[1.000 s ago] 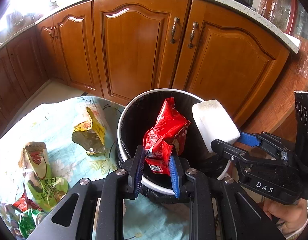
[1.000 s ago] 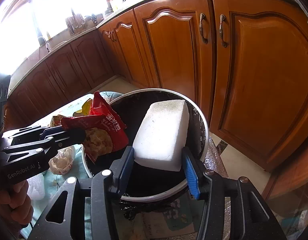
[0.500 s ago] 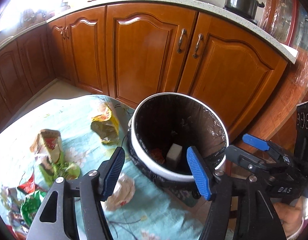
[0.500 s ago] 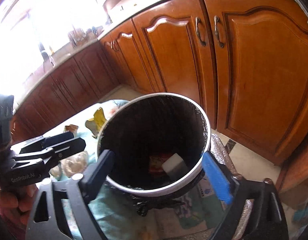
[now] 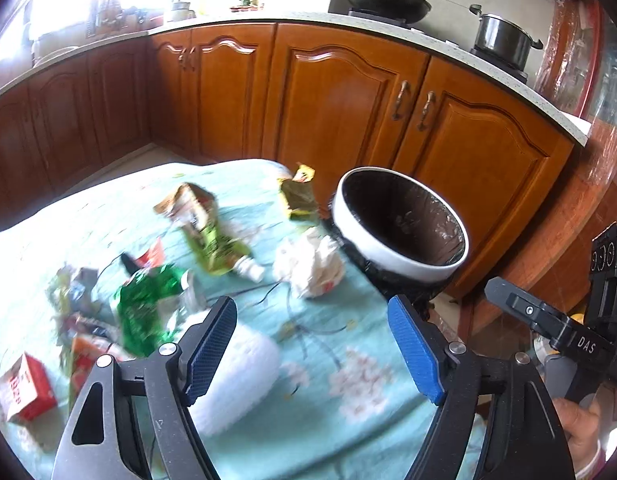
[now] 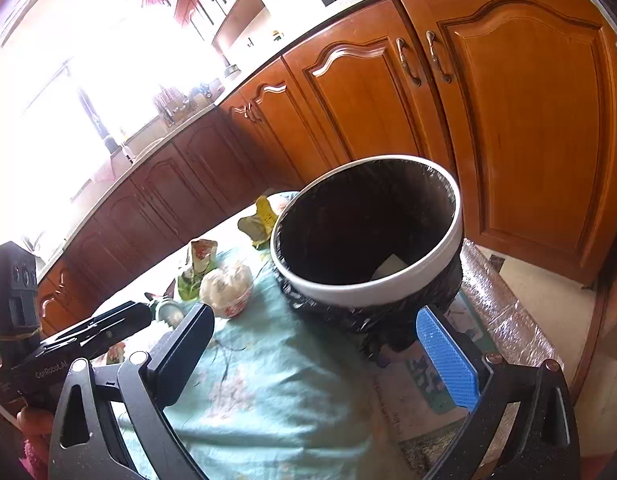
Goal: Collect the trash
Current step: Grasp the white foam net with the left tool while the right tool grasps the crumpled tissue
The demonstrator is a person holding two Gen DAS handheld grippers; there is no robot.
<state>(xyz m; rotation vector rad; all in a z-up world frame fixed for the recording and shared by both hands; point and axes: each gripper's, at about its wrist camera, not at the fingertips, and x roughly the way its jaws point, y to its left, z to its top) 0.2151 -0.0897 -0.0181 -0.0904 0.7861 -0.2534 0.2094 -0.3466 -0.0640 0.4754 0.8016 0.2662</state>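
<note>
Teal floral cloth (image 5: 316, 360) strewn with wrappers, white bin (image 6: 368, 292) with black liner at cloth's right edge, white foam block (image 6: 390, 266) inside bin, left gripper (image 5: 312, 346) fingers spread wide and empty over cloth, right gripper (image 6: 320, 354) spread, empty, near bin, crumpled white bag (image 5: 308, 262) beside bin, green wrapper (image 5: 146, 312) near left gripper.

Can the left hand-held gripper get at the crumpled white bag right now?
Probably yes: the left hand-held gripper is open and empty, and the white bag lies uncovered just ahead on the cloth.
</note>
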